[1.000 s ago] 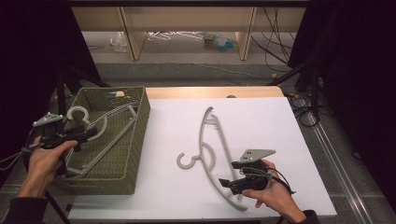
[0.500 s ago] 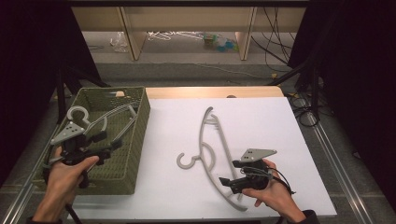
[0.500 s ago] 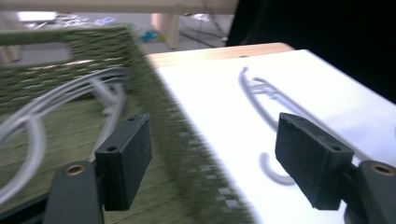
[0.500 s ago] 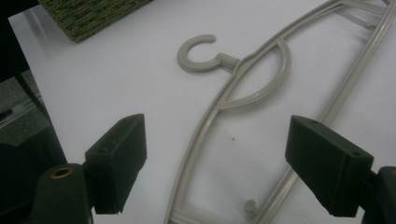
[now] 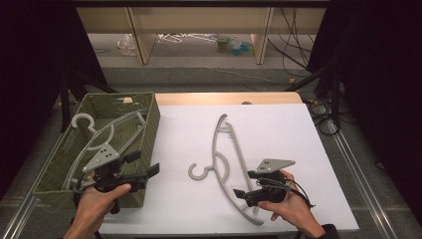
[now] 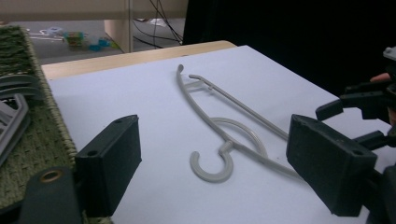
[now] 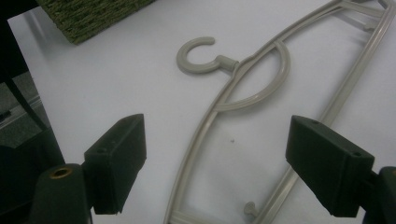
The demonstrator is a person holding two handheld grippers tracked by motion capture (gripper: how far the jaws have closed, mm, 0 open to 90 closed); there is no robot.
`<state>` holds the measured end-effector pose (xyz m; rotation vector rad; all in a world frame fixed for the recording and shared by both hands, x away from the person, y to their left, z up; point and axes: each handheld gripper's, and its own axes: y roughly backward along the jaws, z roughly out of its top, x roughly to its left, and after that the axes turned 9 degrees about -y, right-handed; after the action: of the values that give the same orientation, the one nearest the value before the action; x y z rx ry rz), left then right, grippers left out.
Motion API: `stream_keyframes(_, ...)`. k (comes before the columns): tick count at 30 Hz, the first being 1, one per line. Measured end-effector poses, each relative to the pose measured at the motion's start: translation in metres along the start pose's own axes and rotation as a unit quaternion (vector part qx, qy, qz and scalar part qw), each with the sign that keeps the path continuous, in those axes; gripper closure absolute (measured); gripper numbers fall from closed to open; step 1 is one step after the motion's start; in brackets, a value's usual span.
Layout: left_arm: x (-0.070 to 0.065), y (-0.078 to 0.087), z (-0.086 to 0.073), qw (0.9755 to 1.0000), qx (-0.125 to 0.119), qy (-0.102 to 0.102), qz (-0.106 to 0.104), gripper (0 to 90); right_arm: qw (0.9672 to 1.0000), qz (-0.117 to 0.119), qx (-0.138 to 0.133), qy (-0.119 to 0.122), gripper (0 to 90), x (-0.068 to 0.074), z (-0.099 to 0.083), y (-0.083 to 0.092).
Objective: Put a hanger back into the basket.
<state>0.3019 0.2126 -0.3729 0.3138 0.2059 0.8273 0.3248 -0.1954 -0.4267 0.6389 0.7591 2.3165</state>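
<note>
Left claw (image 5: 152, 172) off basket hangers (image 5: 102, 137), jaws just opened, empty.

- The high view looks forward and down from above the near edge of the white table (image 5: 278, 124).
- The left gripper view rides low by the green basket (image 6: 42, 154), facing across the table between its own wide-apart jaws.
- The right gripper view looks steeply down, close.
- All three share the grey hanger (image 5: 226, 164) (image 6: 224, 140) (image 7: 243, 88).
</note>
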Motion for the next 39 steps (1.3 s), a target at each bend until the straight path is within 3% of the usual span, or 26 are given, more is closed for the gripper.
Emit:
stream_keyframes(9, -0.016, -0.004, -0.008, 0.9999, -0.004, -0.014, 0.009, 17.7, 1.0000, -0.003, 0.000, -0.002, 21.3, 0.001, 0.000, 0.000)
stream_keyframes(17, -0.039, -0.016, -0.023, 0.9997, 0.010, -0.020, -0.014, 17.9, 1.0000, 0.000, 0.003, -0.002, 21.2, 0.001, 0.000, -0.001)
stream_keyframes(18, -0.039, -0.017, -0.024, 0.9993, 0.011, -0.030, -0.018, 17.9, 1.0000, -0.001, 0.004, -0.002, 21.2, 0.001, 0.000, -0.001)
stream_keyframes(19, -0.041, -0.018, -0.026, 0.9996, 0.011, -0.020, -0.019, 17.9, 1.0000, 0.000, 0.004, 0.001, 21.2, 0.001, -0.001, -0.002)
stream_keyframes(23, -0.042, -0.019, -0.031, 0.9995, 0.004, -0.031, -0.008, 17.9, 1.0000, 0.001, 0.008, 0.002, 21.3, 0.002, -0.002, -0.003)
stream_keyframes(26, -0.044, -0.021, -0.036, 0.9993, 0.001, -0.036, -0.013, 17.8, 1.0000, -0.002, 0.009, 0.003, 21.2, 0.001, -0.002, -0.004)
stream_keyframes(28, -0.047, -0.023, -0.040, 0.9990, 0.004, -0.041, -0.018, 17.8, 0.9999, -0.004, 0.011, 0.004, 21.3, 0.001, -0.002, -0.005)
stream_keyframes(30, -0.049, -0.025, -0.042, 0.9992, 0.008, -0.033, -0.019, 17.8, 0.9999, -0.004, 0.012, 0.005, 21.2, 0.001, -0.003, -0.007)
stream_keyframes(39, -0.056, -0.033, -0.049, 0.9984, 0.018, -0.049, -0.024, 17.8, 0.9993, -0.003, 0.030, 0.024, 18.8, 0.004, -0.003, -0.022)
